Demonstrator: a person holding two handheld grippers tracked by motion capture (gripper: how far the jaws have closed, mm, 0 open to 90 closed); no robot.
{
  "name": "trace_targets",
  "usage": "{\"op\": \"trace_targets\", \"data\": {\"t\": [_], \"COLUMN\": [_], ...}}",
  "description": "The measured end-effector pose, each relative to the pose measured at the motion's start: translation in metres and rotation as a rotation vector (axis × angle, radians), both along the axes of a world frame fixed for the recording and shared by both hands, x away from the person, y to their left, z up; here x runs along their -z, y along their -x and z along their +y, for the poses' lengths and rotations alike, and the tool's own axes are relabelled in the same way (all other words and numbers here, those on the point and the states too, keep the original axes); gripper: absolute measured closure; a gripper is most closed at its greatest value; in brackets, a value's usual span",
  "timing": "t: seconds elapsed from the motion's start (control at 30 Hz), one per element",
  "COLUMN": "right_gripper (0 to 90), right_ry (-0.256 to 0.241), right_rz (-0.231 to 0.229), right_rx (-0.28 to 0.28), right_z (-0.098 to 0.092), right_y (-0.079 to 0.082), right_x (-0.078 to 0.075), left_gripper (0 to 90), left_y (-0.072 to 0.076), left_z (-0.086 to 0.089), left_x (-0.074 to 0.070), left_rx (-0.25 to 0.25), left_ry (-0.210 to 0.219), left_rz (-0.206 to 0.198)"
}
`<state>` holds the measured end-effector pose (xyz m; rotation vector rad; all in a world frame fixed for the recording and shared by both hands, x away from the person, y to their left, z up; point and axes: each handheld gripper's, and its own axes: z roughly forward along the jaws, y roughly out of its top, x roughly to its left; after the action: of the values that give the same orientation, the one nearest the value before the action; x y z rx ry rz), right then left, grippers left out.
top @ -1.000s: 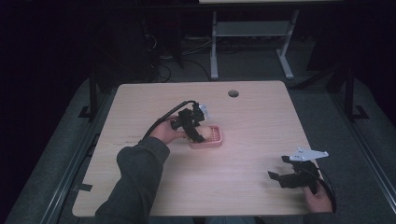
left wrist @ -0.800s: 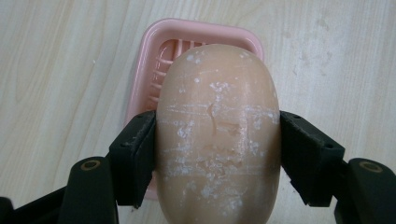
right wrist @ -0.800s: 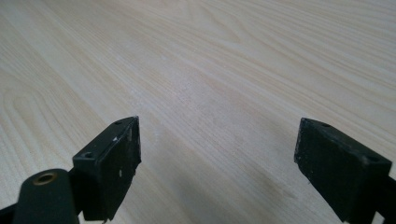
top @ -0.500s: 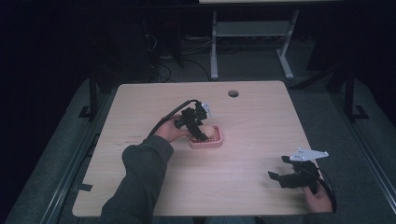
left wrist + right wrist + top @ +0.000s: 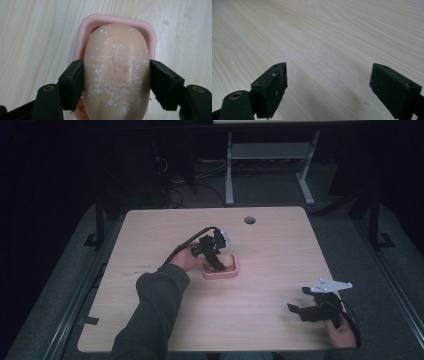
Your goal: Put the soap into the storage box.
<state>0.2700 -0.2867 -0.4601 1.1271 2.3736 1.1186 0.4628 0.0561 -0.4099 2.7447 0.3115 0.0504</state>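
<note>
Near the middle of the surface (image 5: pixel 270 250), a peach-coloured bar of soap (image 5: pixel 116 70) sits over a pink soap dish (image 5: pixel 85 27), its scuffed top streaked with white marks. From the left gripper view the bar hides most of the dish, whose rim shows beyond its far end and along both sides; whether the soap rests in the dish or hangs just above it I cannot tell. The left claw (image 5: pixel 214 257) is clenched on the bar, one black jaw pressed against each long side. From above, the person's left hand (image 5: pixel 187 260) and dark sleeve (image 5: pixel 150 315) reach in from the near edge to the dish. Well apart, at the near right corner, the right claw (image 5: pixel 300 310) hangs released over bare wood, its jaws standing wide with nothing between them.
</note>
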Motion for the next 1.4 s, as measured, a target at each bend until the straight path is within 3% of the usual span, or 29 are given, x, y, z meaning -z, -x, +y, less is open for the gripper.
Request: {"op": "trace_targets", "data": {"t": [0.7,1.4], "right_gripper": [14.1,14.1], "right_ry": [0.000,-0.001], "right_rz": [0.000,0.006], "right_rx": [0.000,0.001], "right_z": [0.0000,0.0004], "right_y": [0.0003,0.0006], "right_x": [0.0000,0.0000], "left_gripper": [32.3,32.2], "left_y": [-0.0030,-0.0042], "left_z": [-0.0014,-0.0022], "left_x": [0.0075,0.0100], "left_rx": [-0.012,-0.008], "left_ry": [-0.007,-0.015], "left_rz": [0.024,0.022]}}
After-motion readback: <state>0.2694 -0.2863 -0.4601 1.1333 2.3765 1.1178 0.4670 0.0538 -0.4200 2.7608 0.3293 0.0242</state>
